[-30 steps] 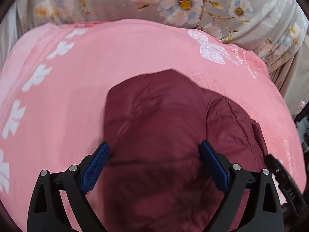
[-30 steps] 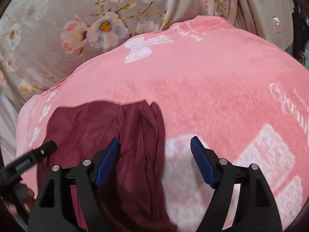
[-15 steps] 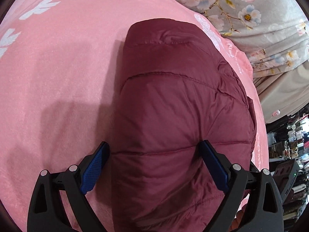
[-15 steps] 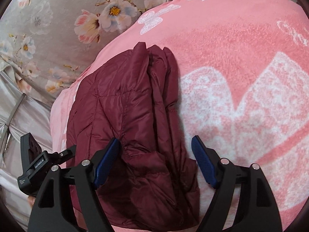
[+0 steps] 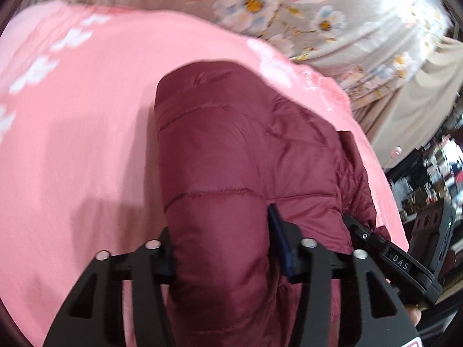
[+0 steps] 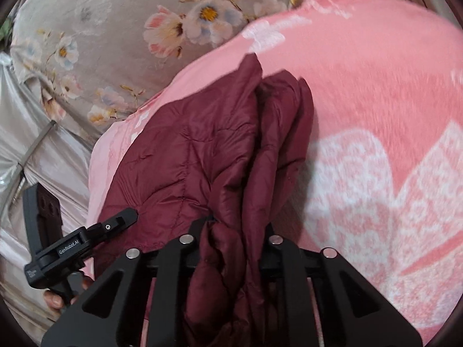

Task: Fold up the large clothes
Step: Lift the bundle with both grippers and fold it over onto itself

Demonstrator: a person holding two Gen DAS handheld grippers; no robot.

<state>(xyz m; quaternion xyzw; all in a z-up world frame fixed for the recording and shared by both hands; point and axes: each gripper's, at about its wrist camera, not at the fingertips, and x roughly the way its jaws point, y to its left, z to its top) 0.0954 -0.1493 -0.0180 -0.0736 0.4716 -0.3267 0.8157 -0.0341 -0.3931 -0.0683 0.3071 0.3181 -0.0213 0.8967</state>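
Both grippers, left and right, pinch the jacket's near edge on the blanket; next likely folding it over.

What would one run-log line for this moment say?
left tongs: shut on jacket | right tongs: shut on jacket | jacket: on pink blanket

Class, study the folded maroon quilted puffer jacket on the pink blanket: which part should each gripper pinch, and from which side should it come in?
Pinch the near edge of the maroon quilted puffer jacket, one gripper per near corner, coming low from the near side. The stacked layers bunch there on the pink blanket, as the left gripper and right gripper show.
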